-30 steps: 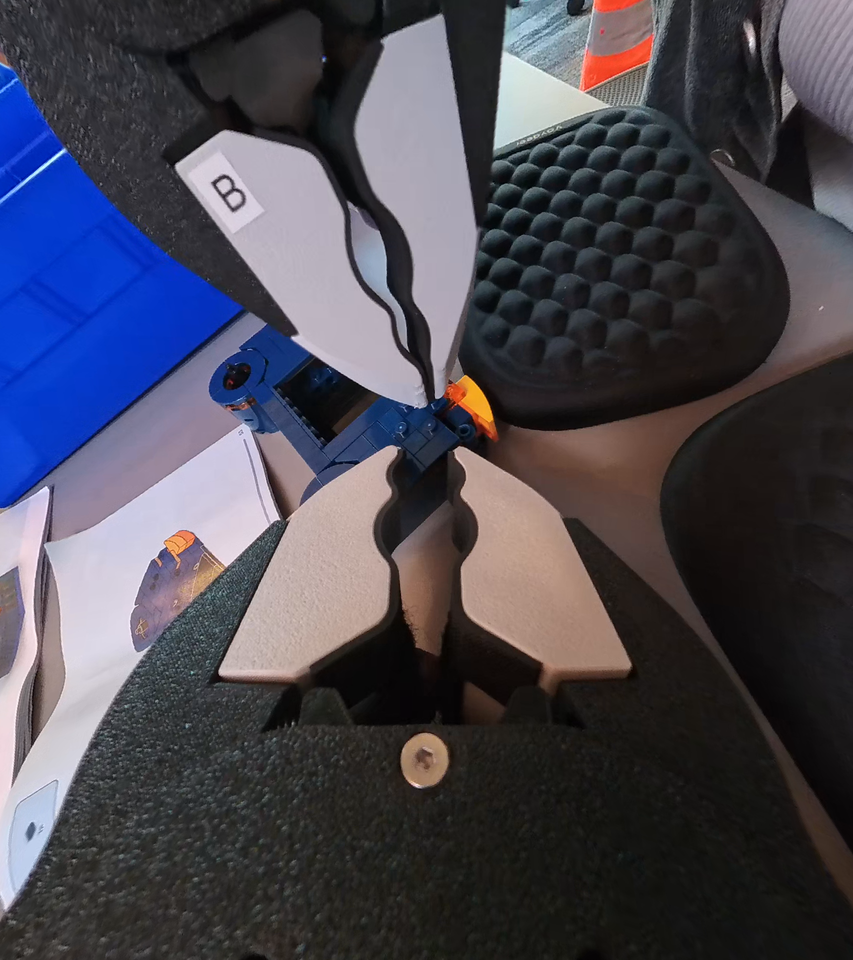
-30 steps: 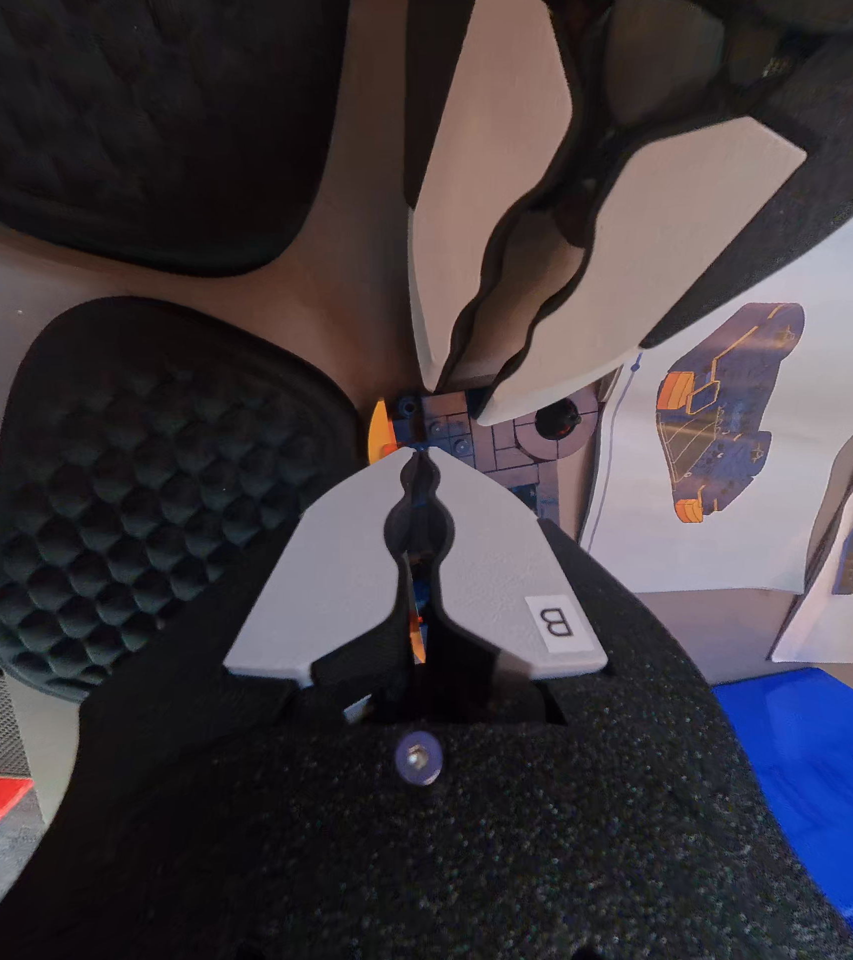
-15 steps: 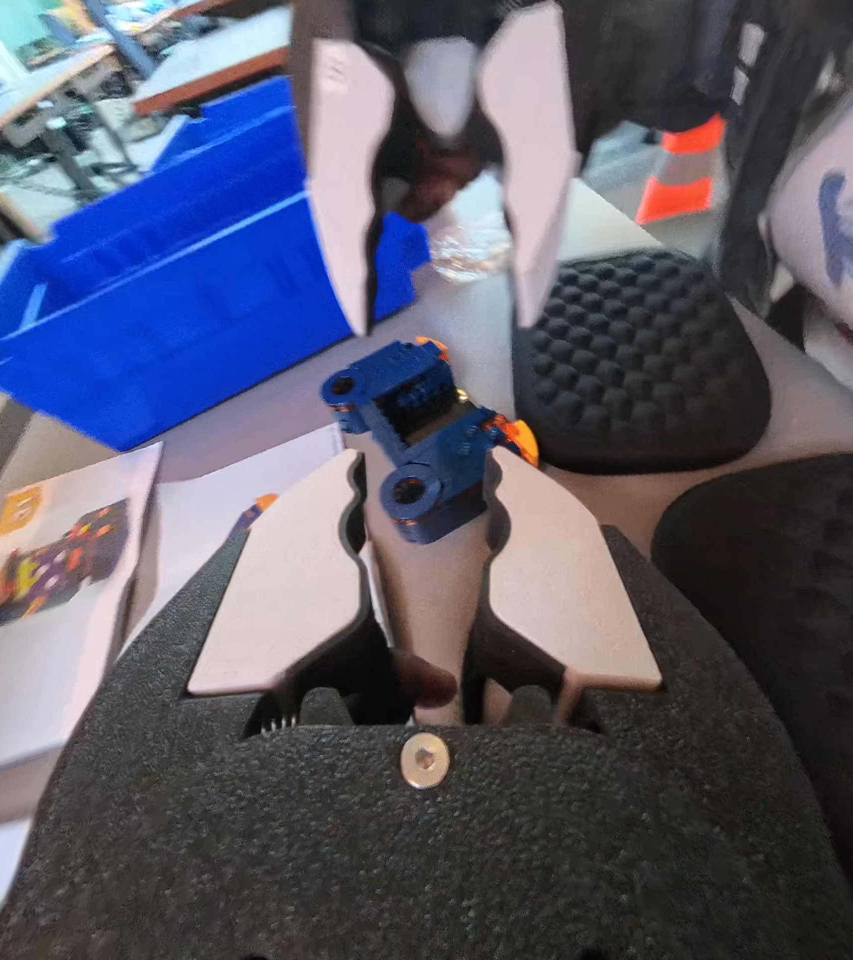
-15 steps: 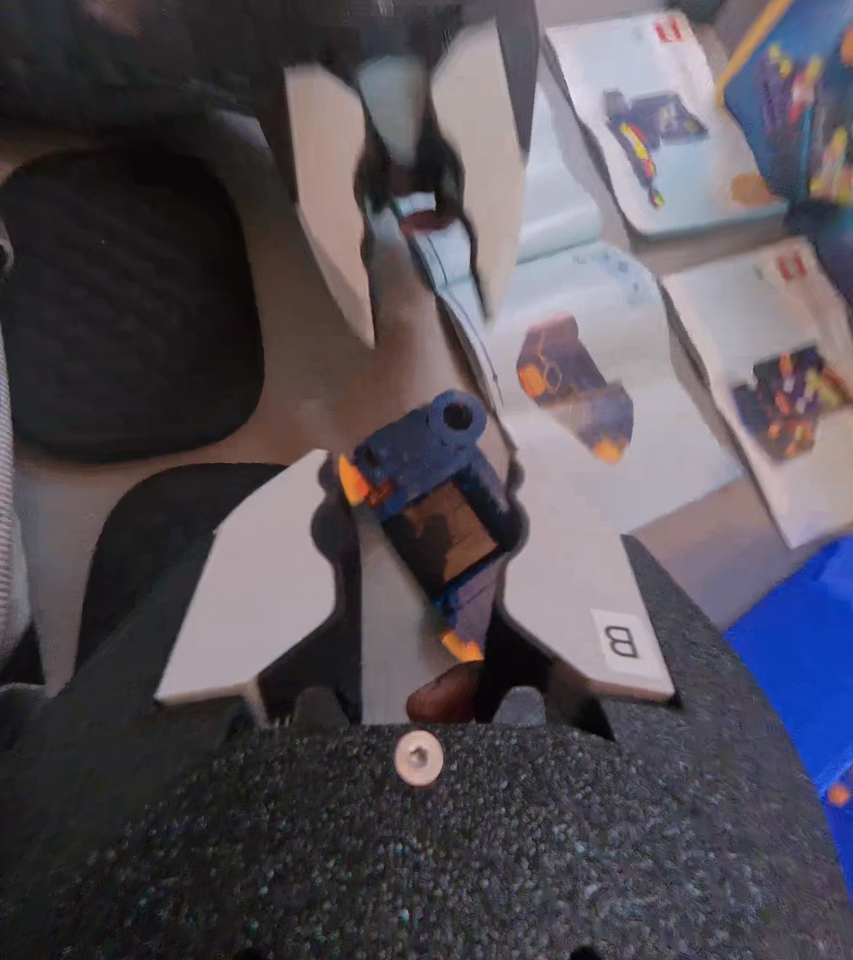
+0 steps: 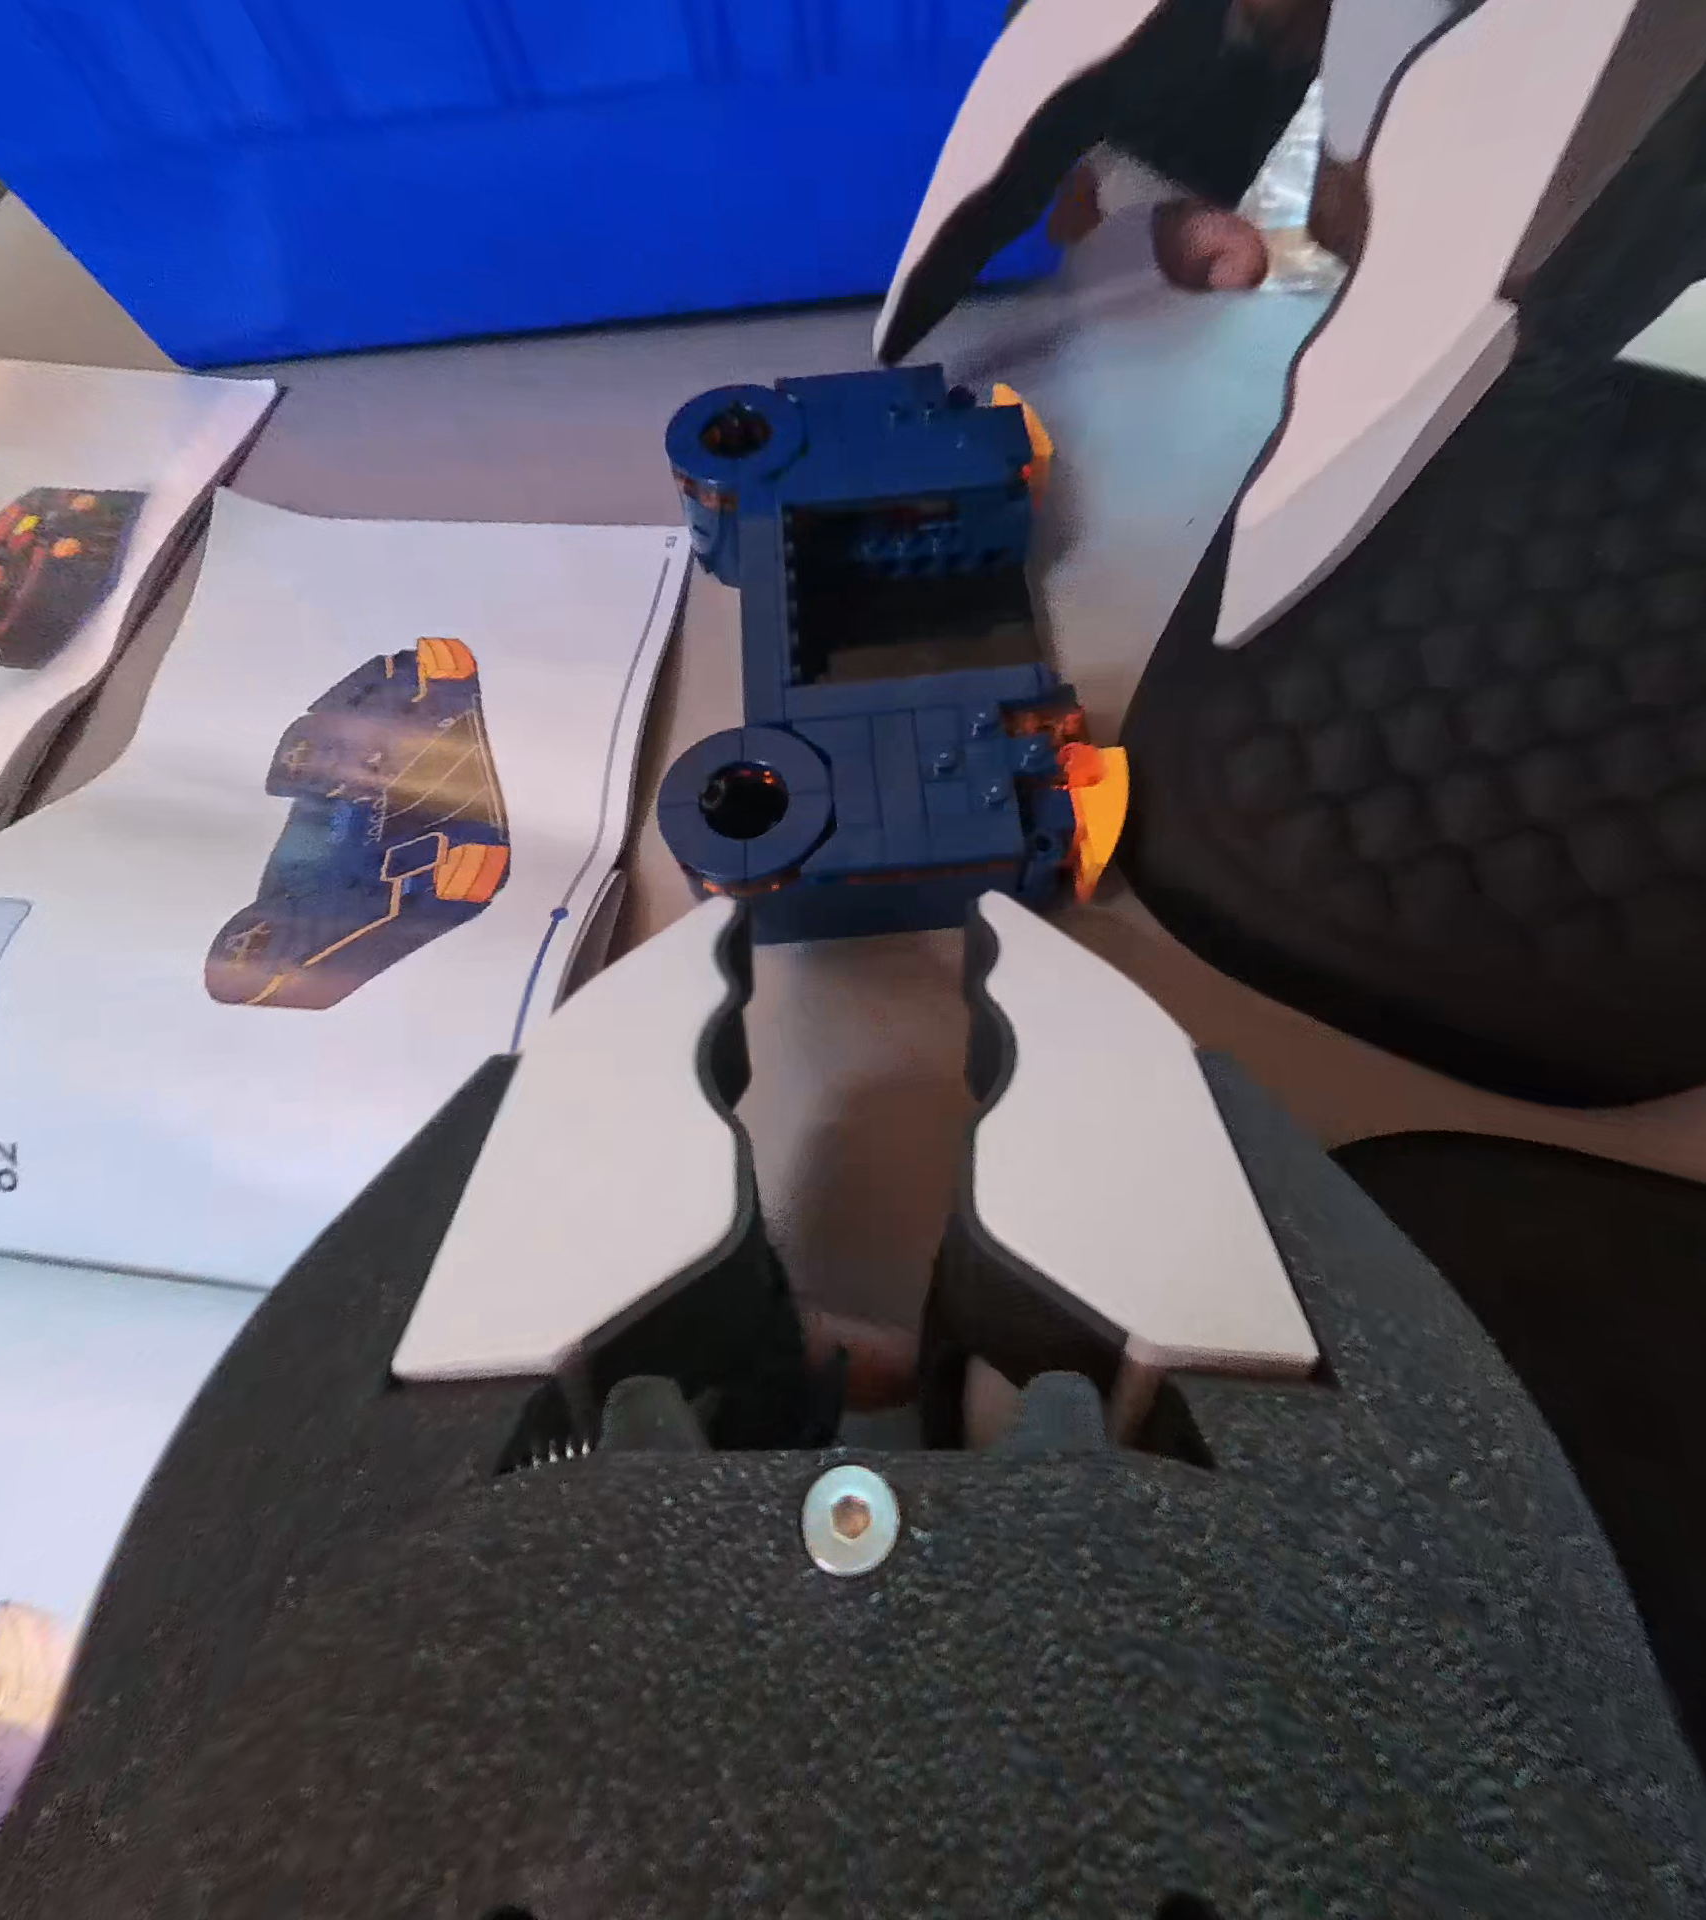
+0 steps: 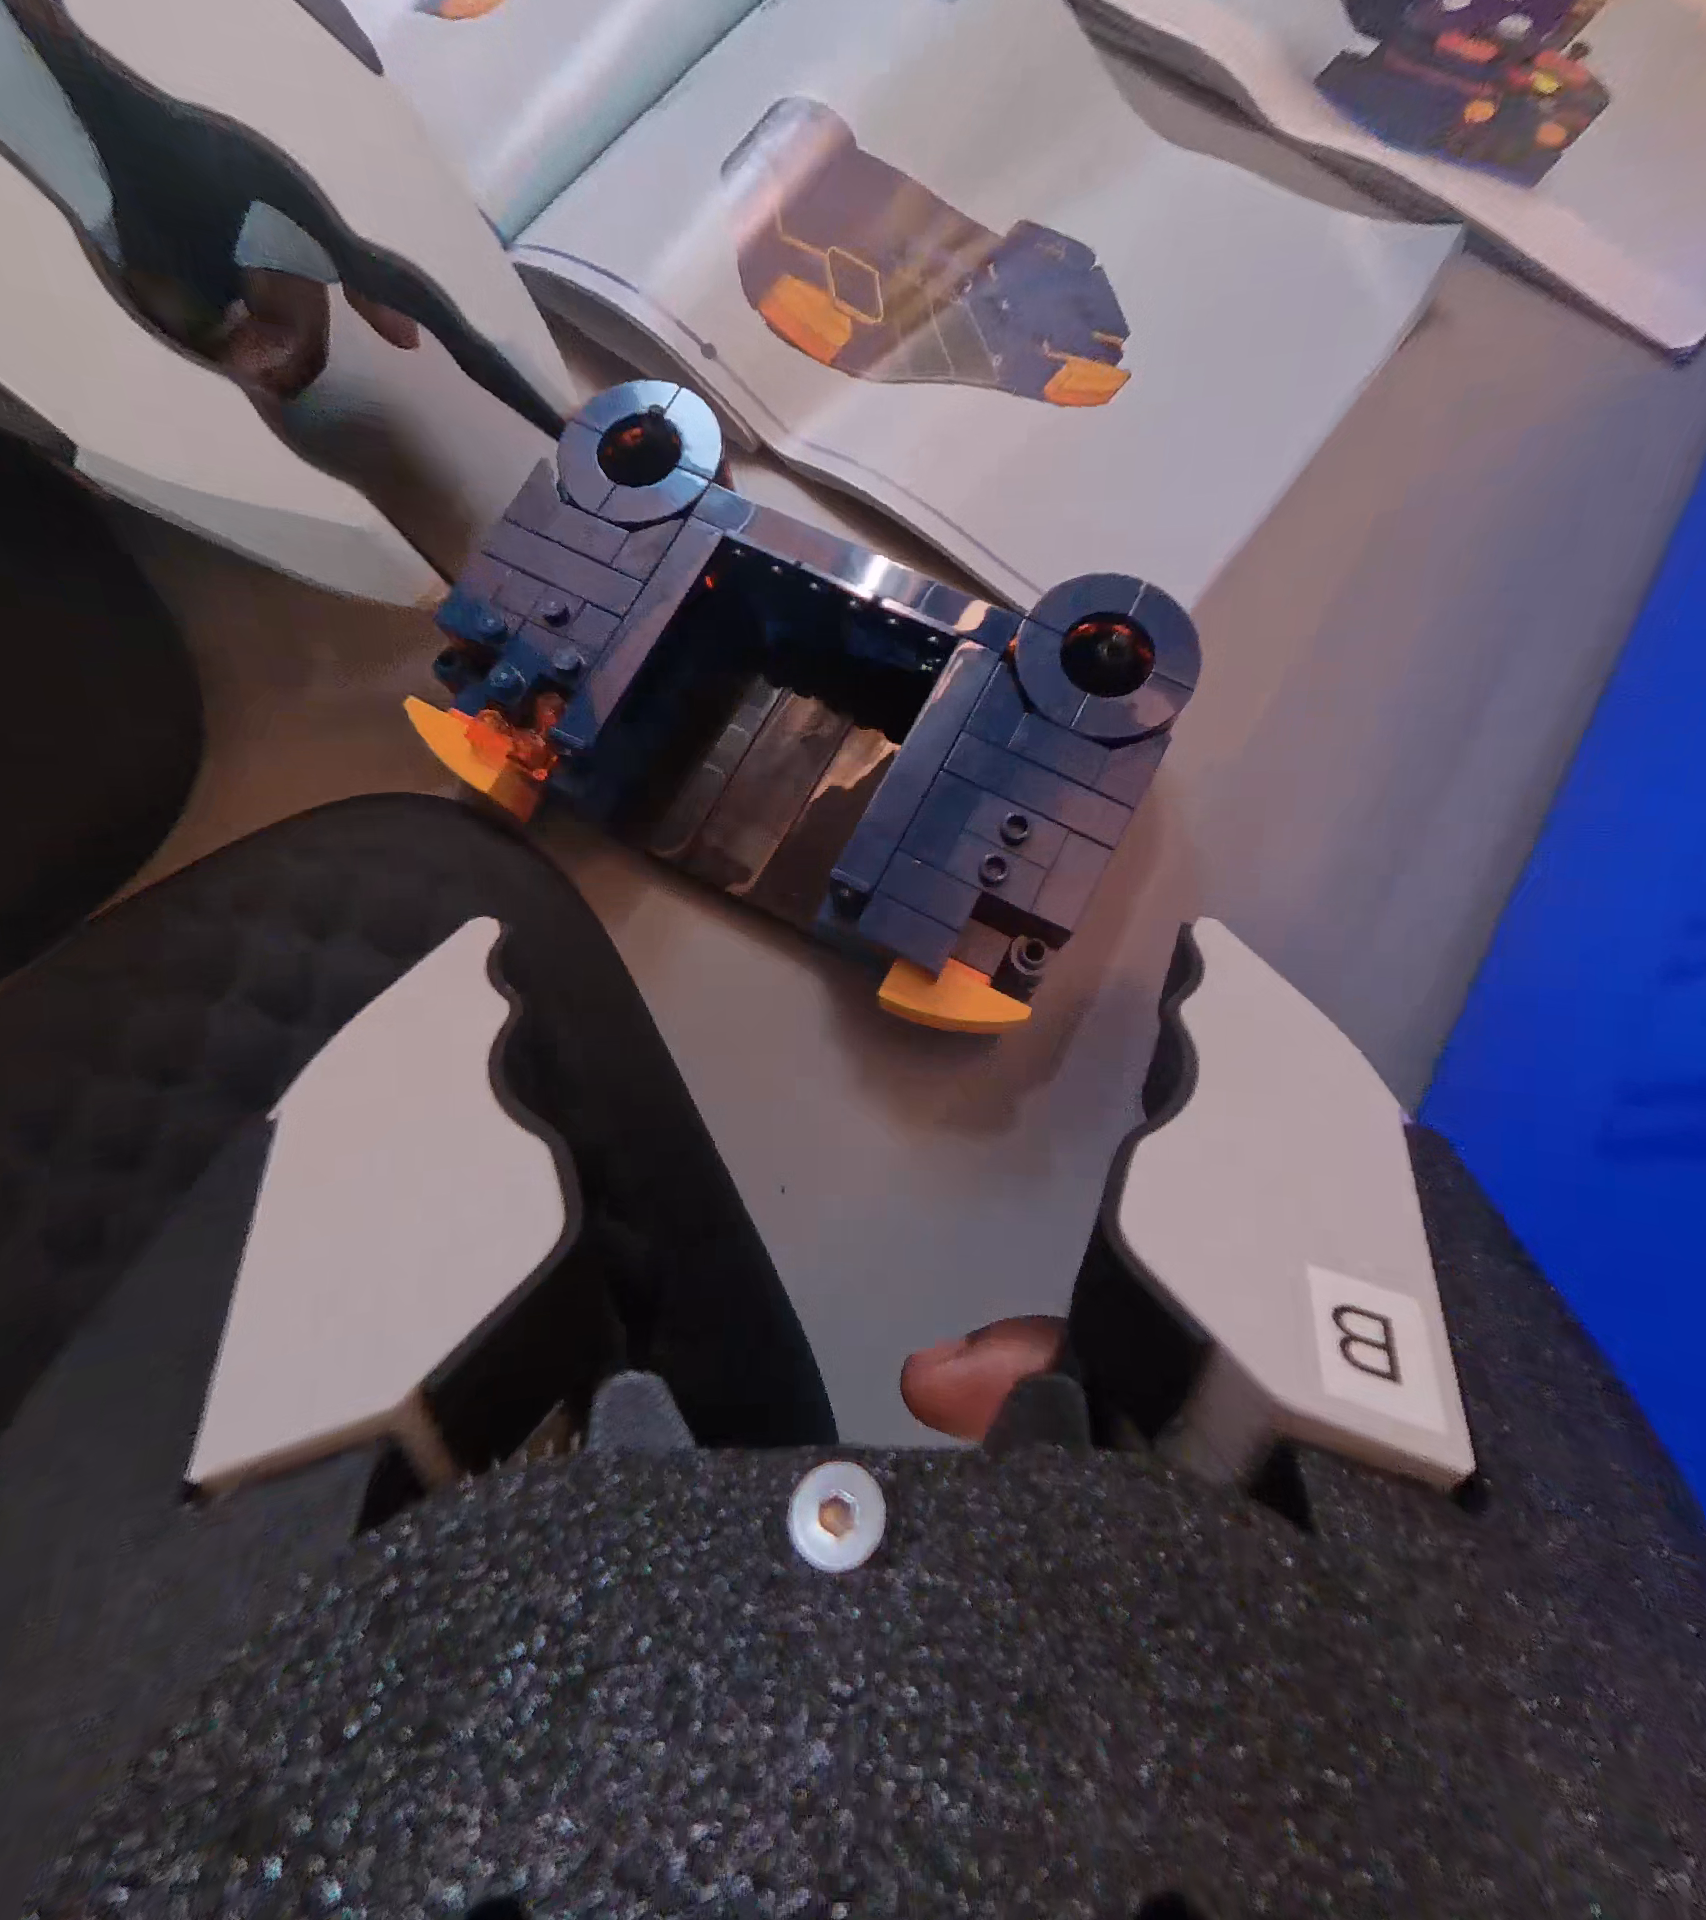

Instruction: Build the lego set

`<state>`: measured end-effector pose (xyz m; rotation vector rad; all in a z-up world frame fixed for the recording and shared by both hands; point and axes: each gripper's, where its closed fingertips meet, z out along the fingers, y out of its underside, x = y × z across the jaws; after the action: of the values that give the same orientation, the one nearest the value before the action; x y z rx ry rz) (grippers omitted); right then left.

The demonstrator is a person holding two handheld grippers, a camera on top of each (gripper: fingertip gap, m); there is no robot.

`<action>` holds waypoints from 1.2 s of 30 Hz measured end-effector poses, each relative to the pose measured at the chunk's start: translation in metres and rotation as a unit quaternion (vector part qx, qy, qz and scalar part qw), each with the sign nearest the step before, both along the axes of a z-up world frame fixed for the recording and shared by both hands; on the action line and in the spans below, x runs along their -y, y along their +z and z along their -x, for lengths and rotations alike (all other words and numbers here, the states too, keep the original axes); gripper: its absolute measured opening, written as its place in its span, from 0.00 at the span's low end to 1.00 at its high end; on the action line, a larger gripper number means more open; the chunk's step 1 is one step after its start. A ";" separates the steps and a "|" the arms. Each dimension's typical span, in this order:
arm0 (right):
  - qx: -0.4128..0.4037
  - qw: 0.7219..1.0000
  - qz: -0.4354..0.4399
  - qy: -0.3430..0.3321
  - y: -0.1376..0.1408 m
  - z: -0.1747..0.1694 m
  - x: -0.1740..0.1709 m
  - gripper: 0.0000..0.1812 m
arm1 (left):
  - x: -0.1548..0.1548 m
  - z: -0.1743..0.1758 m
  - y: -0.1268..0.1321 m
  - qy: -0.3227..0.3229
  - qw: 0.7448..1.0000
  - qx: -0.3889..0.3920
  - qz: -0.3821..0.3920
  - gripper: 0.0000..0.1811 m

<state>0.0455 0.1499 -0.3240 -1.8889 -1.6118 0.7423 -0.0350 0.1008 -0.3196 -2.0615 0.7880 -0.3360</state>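
**Q:** What are the two claws doing?

**A:** The left gripper (image 5: 854, 925) has its jaws parted and empty, its tips just short of the near end of the dark blue lego model (image 5: 880, 665). The right gripper (image 6: 838, 935) is spread wider, also empty, and hangs above the model's far side.

**Q:** What changed?

**A:** A second ago both claws were pinched onto the model, at its orange-tipped end. Since then both have let go and backed off. The model now lies alone on the grey table (image 5: 475, 436), flat, apart from both claws.

**Q:** What surrounds it?

**A:** An open instruction booklet (image 5: 309, 831) just to its left, a black dimpled cushion (image 5: 1503, 779) touching its orange wedge (image 5: 1098, 821), and a blue bin (image 5: 413, 156) beyond.

**Q:** Meaning for the build?

**A:** Probably a piece was just pressed home; fetching the next one likely follows.
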 end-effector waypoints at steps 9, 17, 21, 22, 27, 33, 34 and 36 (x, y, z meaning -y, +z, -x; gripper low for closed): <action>-0.020 0.999 0.020 0.025 -0.005 0.008 0.008 0.54 | -0.002 0.004 0.010 0.010 0.998 0.055 -0.003 0.26; -0.028 0.999 0.023 0.024 -0.005 0.009 0.010 0.52 | 0.001 0.005 0.009 0.005 0.999 0.052 0.000 0.25; -0.032 0.999 0.018 0.021 -0.006 0.009 0.009 0.52 | 0.001 0.005 0.008 0.005 0.999 0.053 0.000 0.25; -0.033 0.999 0.018 0.021 -0.006 0.009 0.009 0.52 | 0.001 0.005 0.008 0.005 0.999 0.052 0.000 0.25; -0.037 0.999 0.019 0.019 -0.005 0.009 0.008 0.52 | 0.002 0.003 0.004 -0.001 0.999 0.034 0.003 0.27; -0.023 1.000 0.011 0.006 -0.009 0.009 0.004 0.46 | 0.002 0.003 0.001 -0.001 1.000 0.017 0.003 0.27; -0.025 1.000 0.014 0.006 -0.009 0.009 0.004 0.45 | 0.002 0.003 0.001 -0.001 1.000 0.017 0.003 0.27; -0.027 0.999 0.018 0.005 -0.009 0.009 0.004 0.45 | 0.002 0.003 0.001 -0.001 1.000 0.017 0.004 0.27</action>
<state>0.0368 0.1461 -0.3330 -1.8705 -1.5867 0.8240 -0.0383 0.0984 -0.3188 -2.0563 0.7685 -0.3751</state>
